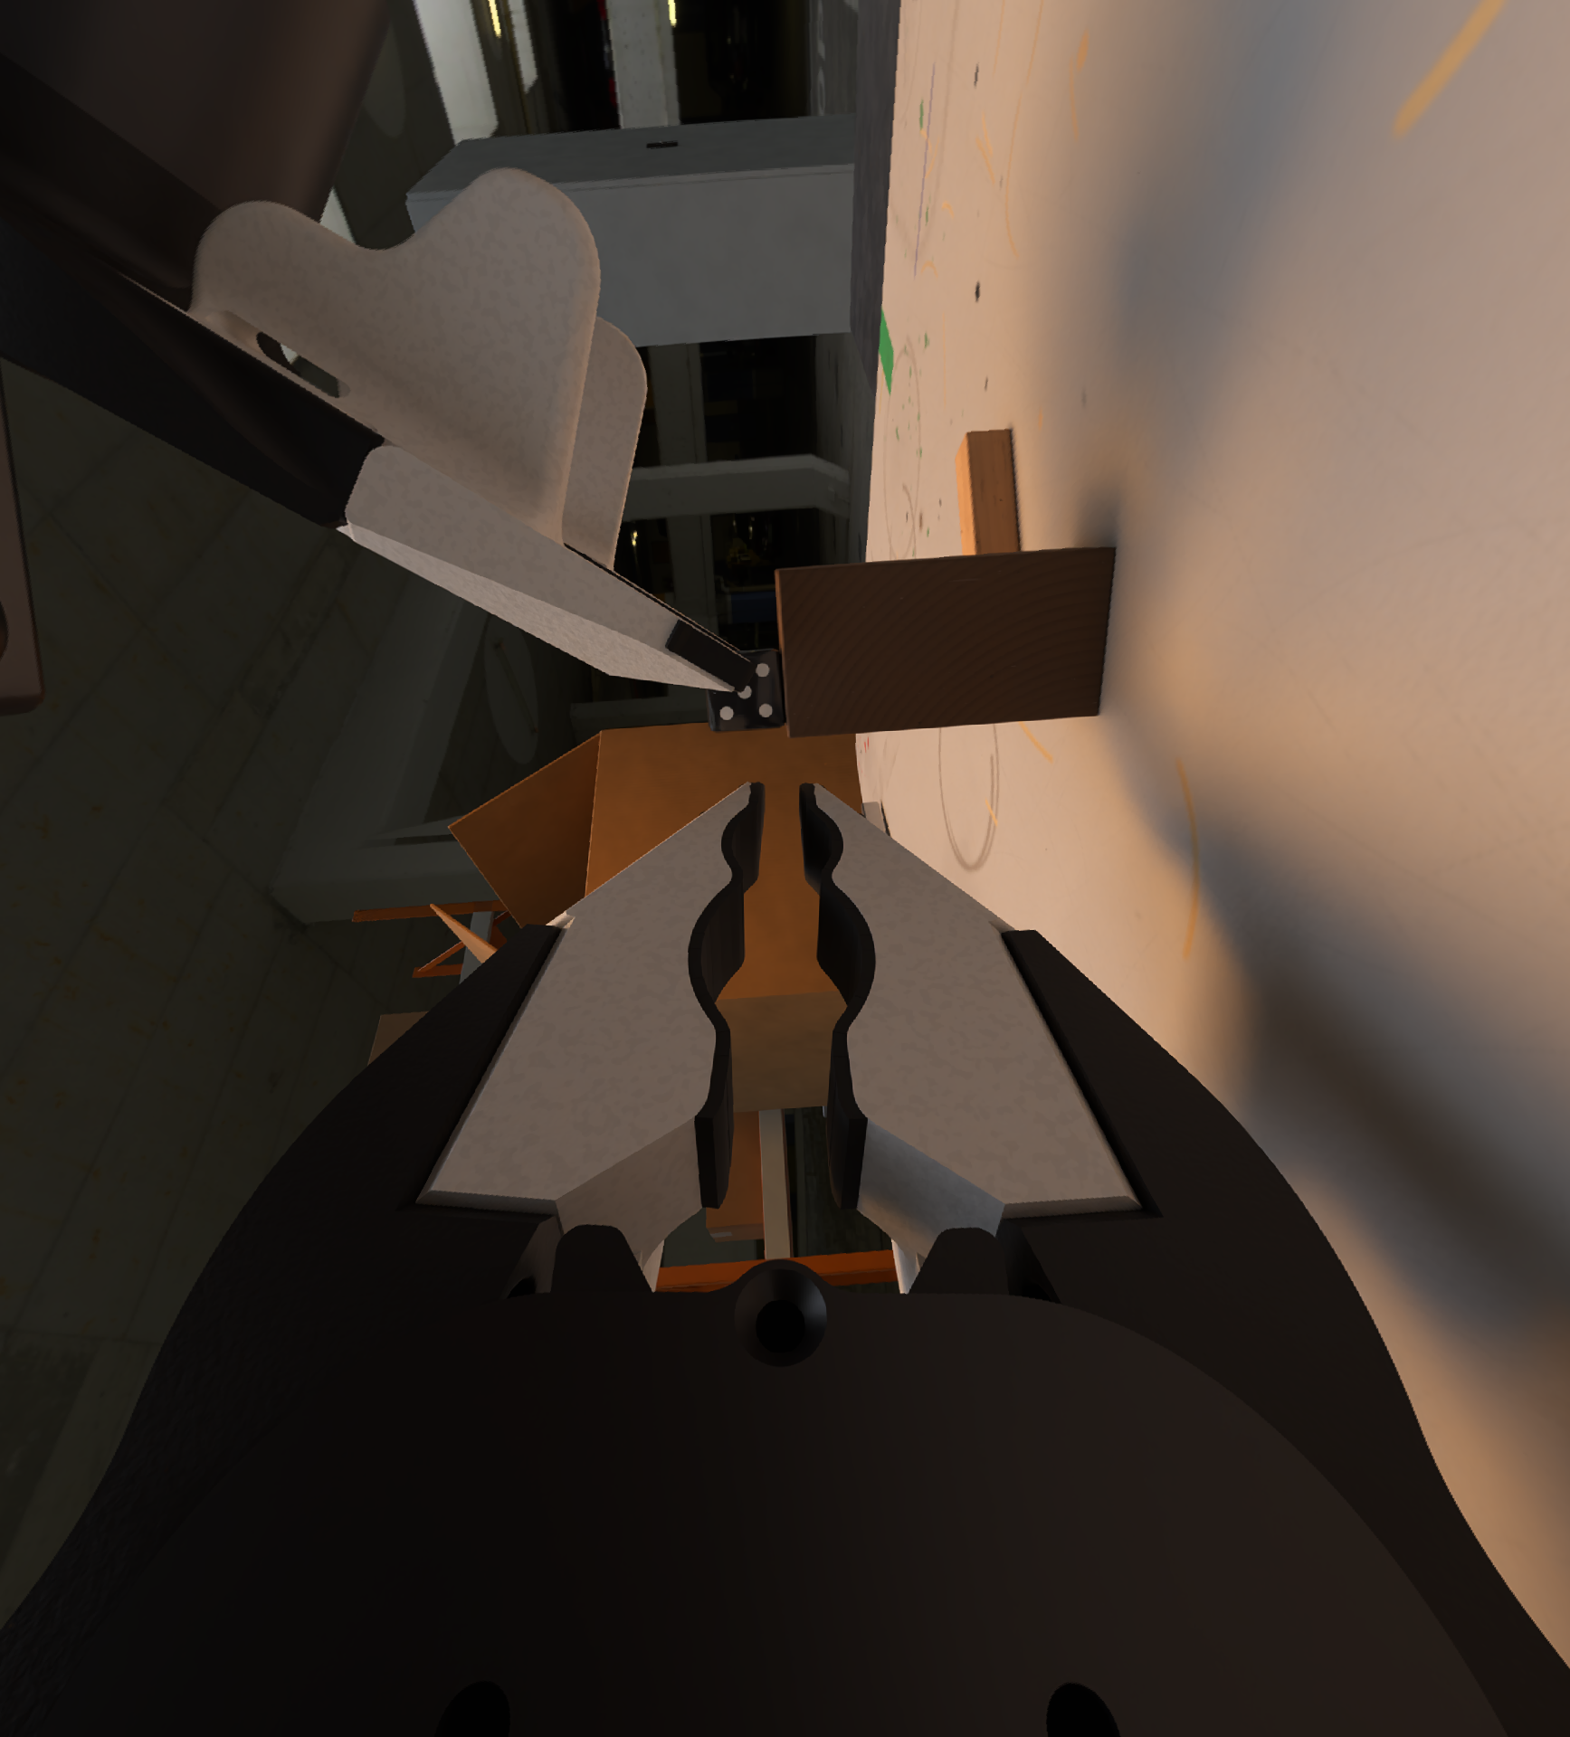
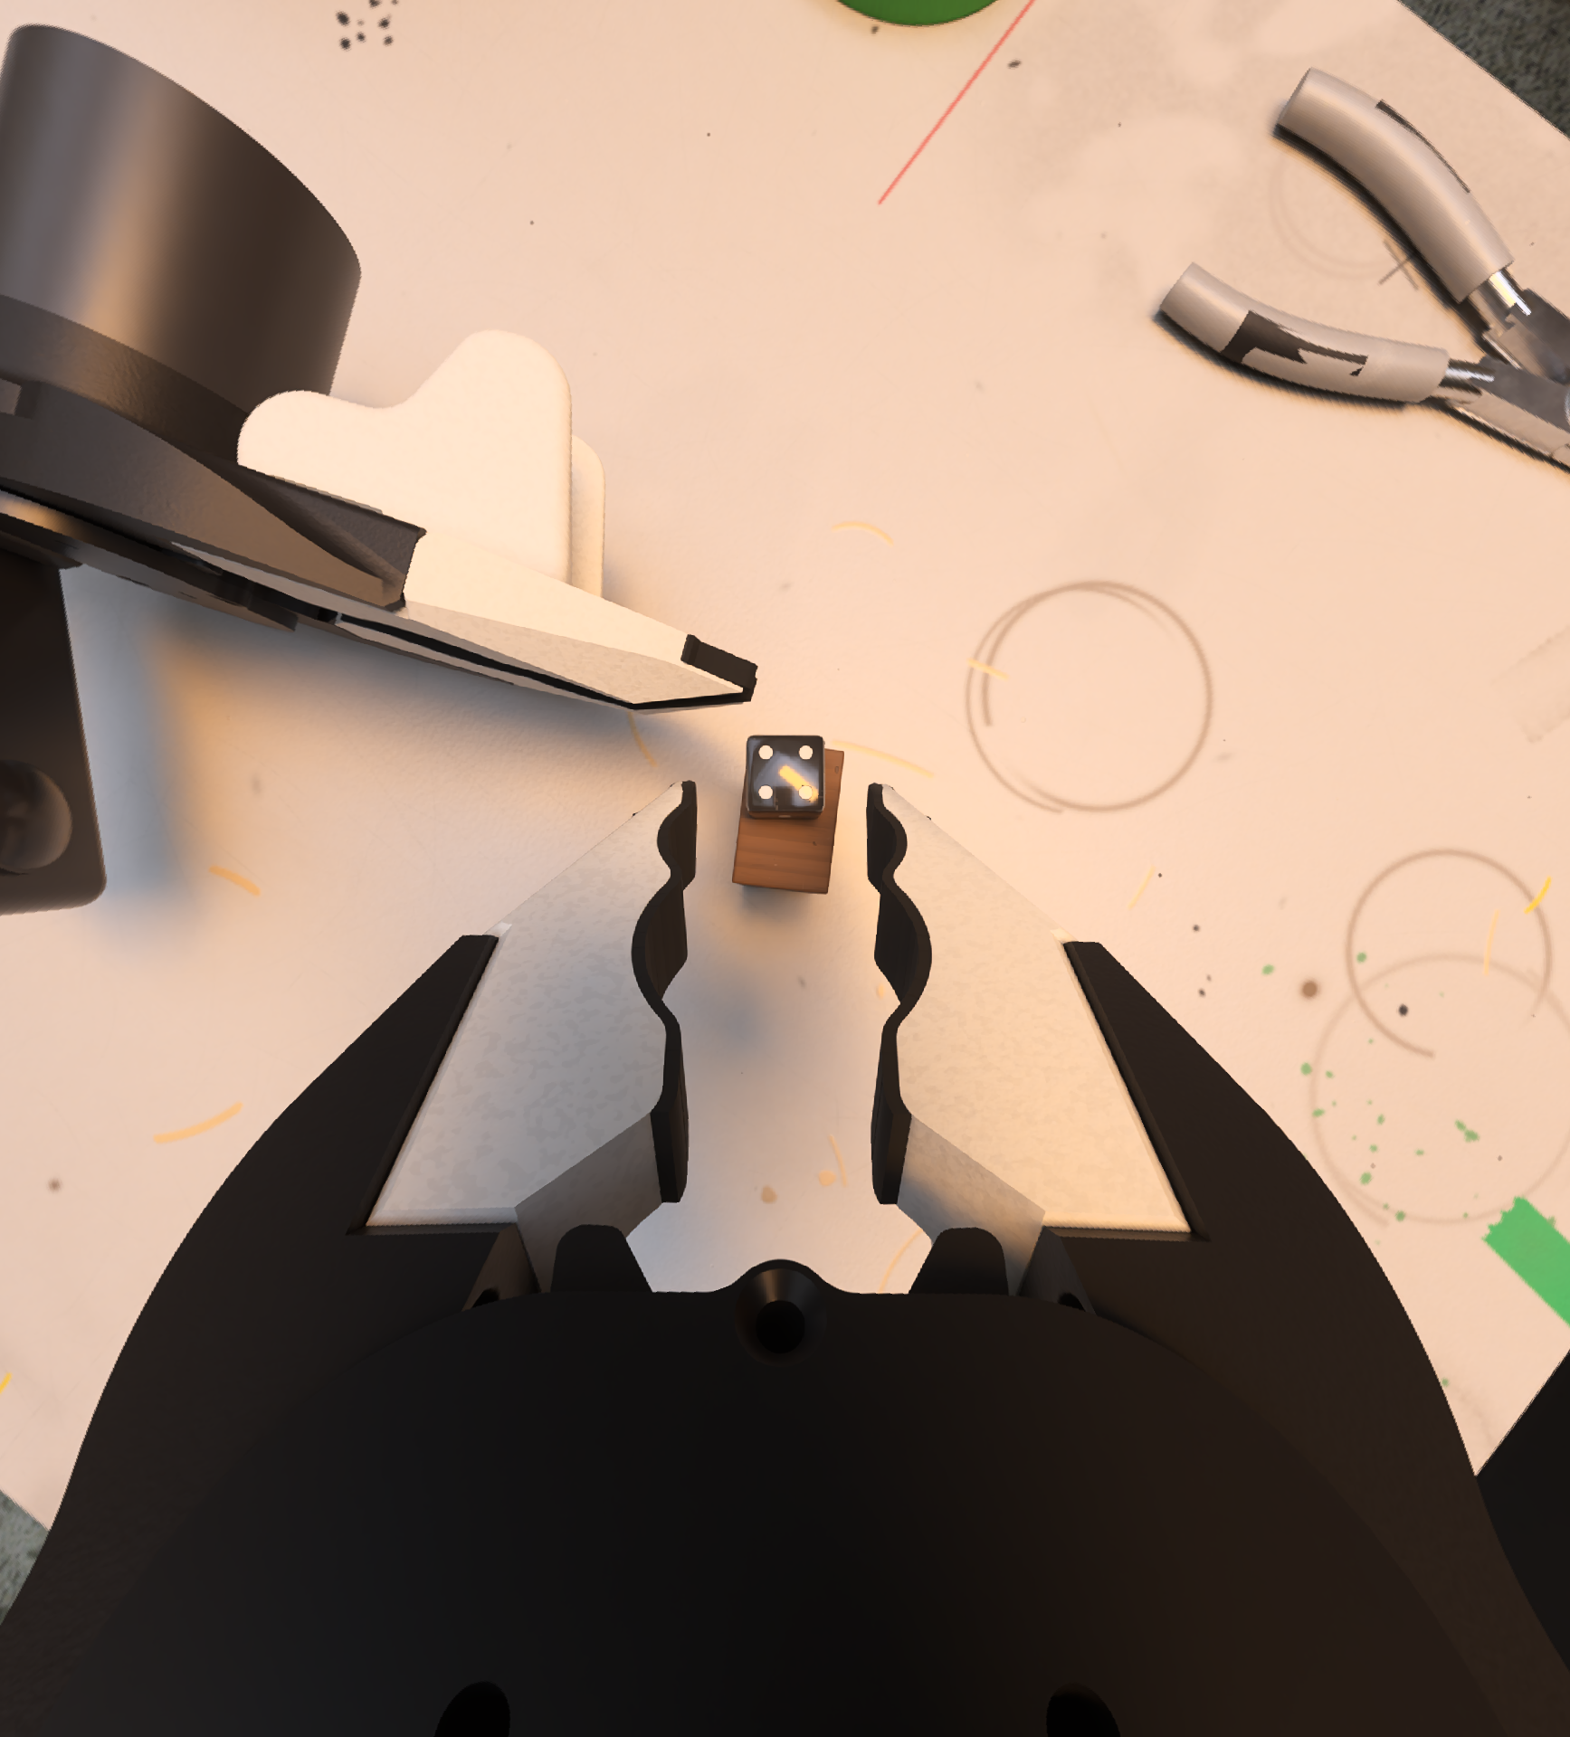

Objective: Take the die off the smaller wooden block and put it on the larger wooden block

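Note:
A black die (image 2: 785, 773) with white pips sits on top of an upright wooden block (image 2: 783, 851) on the white table (image 2: 997, 423). My right gripper (image 2: 781, 799) looks straight down on it, open, with the die and block between its fingertips; I cannot tell if they touch. In the left wrist view the die (image 1: 748, 700) sits on the end of that block (image 1: 945, 644), with the right gripper (image 1: 734, 679) at it. A second, lighter wooden block (image 1: 988, 489) lies farther back. My left gripper (image 1: 781, 790) is shut and empty, its tip (image 2: 729, 675) just beside the die.
Pliers (image 2: 1420, 310) with white handles lie at the table's far right. A strip of green tape (image 2: 1547, 1264) is stuck near the right edge. Orange boxes (image 1: 574, 846) and grey shelving (image 1: 668, 235) stand beyond the table.

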